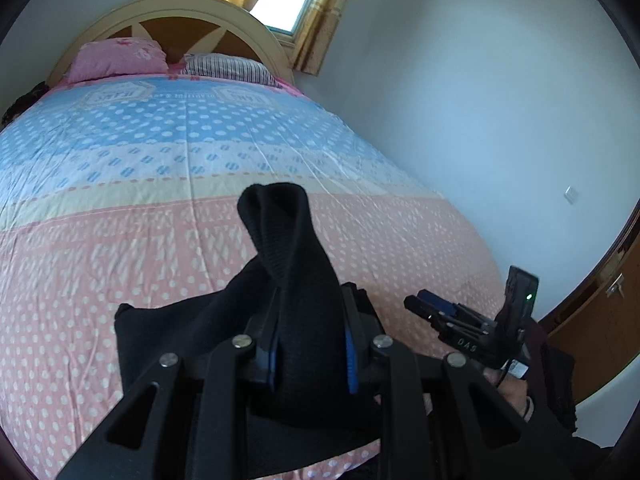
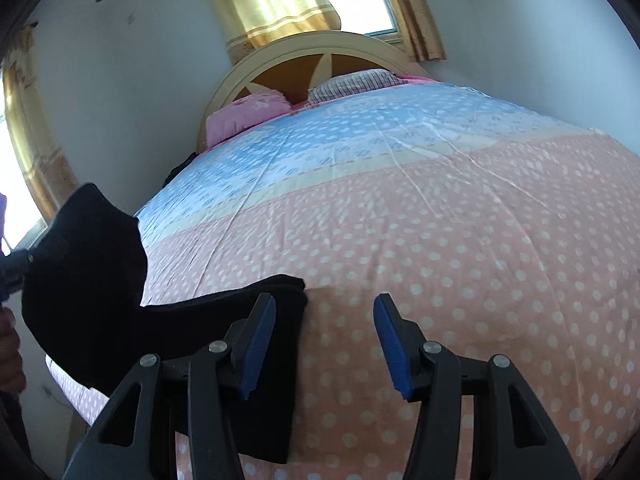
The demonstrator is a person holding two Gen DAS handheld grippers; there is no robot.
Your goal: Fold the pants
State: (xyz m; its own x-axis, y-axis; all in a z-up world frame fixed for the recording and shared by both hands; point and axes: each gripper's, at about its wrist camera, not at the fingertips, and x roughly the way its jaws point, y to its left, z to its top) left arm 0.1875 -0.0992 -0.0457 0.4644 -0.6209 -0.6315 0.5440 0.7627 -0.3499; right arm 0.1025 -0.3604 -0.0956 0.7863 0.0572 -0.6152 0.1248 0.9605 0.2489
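While the left gripper (image 1: 310,344) is clenched on a bunched ribbed end of the black pants (image 1: 280,280) and holds it up off the bed (image 1: 160,240), the right gripper (image 2: 324,344) hangs over the pink dotted quilt with its jaws apart and nothing between them, its left blue pad just over the edge of the cloth. The rest of the pants lies near the foot of the bed as a dark, partly doubled strip, seen in the right wrist view, with the lifted part rising toward the left gripper at that view's left edge. The step in hand looks like carrying the held end across to lay it over the flat part. To do that well, the lifted end should travel low and in line with the strip so that the fold lands square, not twisted. The free gripper would help by pinning or pinching the flat layer near its edge, so it does not drag along. The knit looks soft and likely to slump, so release should wait until the edges line up.
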